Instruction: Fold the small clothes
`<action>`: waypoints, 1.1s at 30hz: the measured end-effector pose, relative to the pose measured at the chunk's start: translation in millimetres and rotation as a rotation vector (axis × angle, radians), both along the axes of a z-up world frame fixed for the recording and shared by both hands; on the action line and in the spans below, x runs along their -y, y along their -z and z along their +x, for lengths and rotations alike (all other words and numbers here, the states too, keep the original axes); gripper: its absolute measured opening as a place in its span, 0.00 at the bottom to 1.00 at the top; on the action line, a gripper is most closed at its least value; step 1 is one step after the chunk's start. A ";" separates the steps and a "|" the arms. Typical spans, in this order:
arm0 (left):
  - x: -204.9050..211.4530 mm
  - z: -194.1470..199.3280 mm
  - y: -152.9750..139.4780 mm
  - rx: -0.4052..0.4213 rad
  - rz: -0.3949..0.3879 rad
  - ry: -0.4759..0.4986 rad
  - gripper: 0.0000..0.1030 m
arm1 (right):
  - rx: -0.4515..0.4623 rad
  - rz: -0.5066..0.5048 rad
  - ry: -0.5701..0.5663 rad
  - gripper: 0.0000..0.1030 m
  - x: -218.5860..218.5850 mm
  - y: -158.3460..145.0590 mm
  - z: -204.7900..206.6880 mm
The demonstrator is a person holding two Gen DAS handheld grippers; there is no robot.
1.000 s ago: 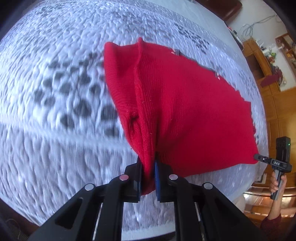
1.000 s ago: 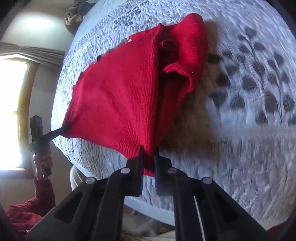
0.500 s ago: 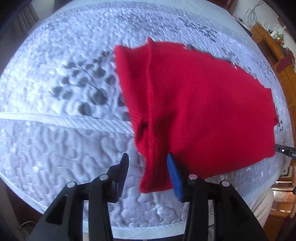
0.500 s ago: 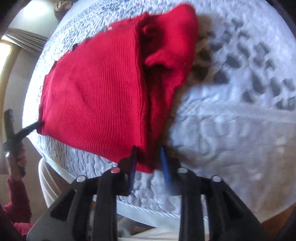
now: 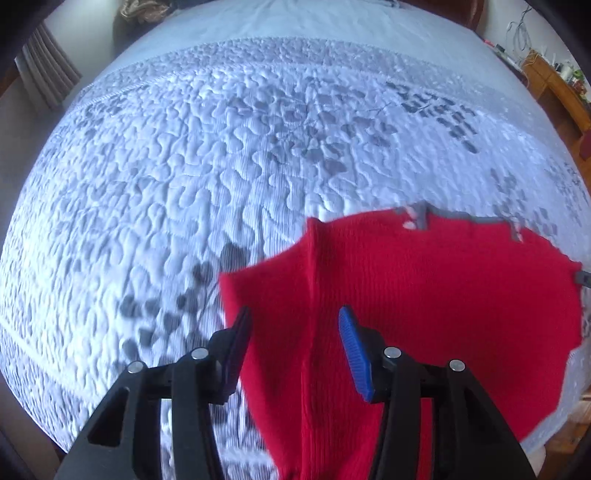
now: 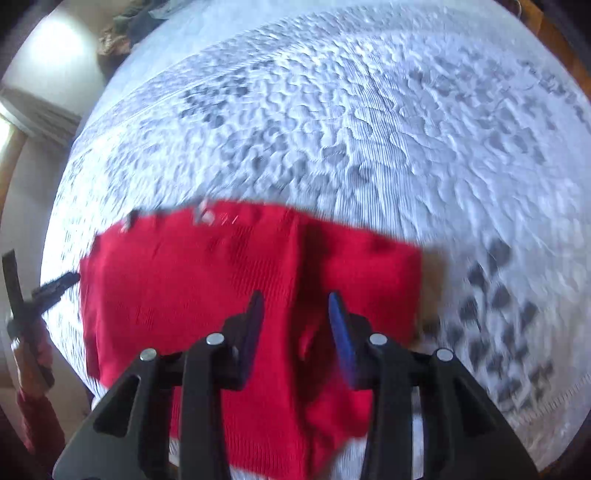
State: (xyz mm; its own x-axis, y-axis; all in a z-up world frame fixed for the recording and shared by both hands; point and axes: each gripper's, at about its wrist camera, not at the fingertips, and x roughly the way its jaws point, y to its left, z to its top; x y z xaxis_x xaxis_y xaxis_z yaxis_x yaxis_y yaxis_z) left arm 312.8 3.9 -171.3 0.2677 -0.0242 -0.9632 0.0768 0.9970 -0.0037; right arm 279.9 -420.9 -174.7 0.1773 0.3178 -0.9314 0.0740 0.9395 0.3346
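A red knit garment [image 5: 424,295] lies flat on the white quilted bedspread [image 5: 221,166], folded with a raised crease down its near part. My left gripper [image 5: 293,328] is open and empty, its jaws standing apart over the garment's left part. In the right wrist view the same garment [image 6: 192,280] lies below my right gripper [image 6: 295,314], which is open and empty above the crease. The left gripper's tip also shows in the right wrist view [image 6: 55,284], at the garment's left edge.
The bedspread [image 6: 406,129] has grey leaf prints and runs far back. Its near edge drops off close to the garment. Wooden furniture [image 5: 557,85] stands at the right. Curtains [image 5: 48,77] hang at the left. A heap of cloth [image 6: 122,33] lies at the bed's far end.
Both grippers let go of the garment and opened wide. The garment dropped flat onto the bed. Both grippers then moved forward over it, so it sits lower in both views.
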 end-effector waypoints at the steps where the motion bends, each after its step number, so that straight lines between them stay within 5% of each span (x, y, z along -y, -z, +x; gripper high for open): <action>1: 0.9 7.6 7.8 -0.009 0.006 -0.004 0.48 | -0.016 0.020 0.003 0.37 0.7 6.9 6.2; 4: 4.1 18.5 24.9 -0.033 -0.014 0.003 0.43 | -0.049 0.087 0.000 0.30 1.1 24.6 20.4; 6: 6.1 22.0 28.1 -0.032 -0.031 0.011 0.27 | -0.029 0.125 -0.013 0.04 0.0 23.1 25.1; 9: 5.6 23.7 26.4 -0.030 -0.067 -0.004 0.12 | 0.046 0.104 -0.010 0.04 3.5 8.7 26.9; 14: 8.7 23.5 42.4 -0.017 -0.008 0.011 0.12 | -0.010 -0.004 0.015 0.03 10.5 32.1 24.4; 17: 7.7 23.4 40.6 -0.017 -0.015 -0.005 0.14 | -0.005 0.030 0.047 0.04 15.0 38.2 23.1; 19: 7.8 19.7 32.3 -0.004 0.004 -0.013 0.17 | 0.011 0.052 0.063 0.08 16.7 31.5 19.8; 21: 10.6 10.7 20.4 0.022 0.057 -0.009 0.29 | 0.028 0.043 0.070 0.28 18.4 21.0 11.5; 23: 14.1 -5.7 5.3 0.062 0.070 0.000 0.43 | 0.051 0.037 0.066 0.31 19.0 7.7 -2.4; 26: 20.3 -32.3 -10.3 0.080 0.041 0.023 0.43 | 0.069 0.038 0.068 0.31 20.8 -8.7 -31.2; 30: 36.4 -73.0 -29.3 0.117 0.013 0.053 0.51 | 0.080 0.007 0.073 0.56 18.5 -23.4 -78.0; 33: 47.7 -99.8 -40.8 0.145 -0.011 0.077 0.58 | 0.077 -0.015 0.073 0.63 17.9 -24.8 -112.0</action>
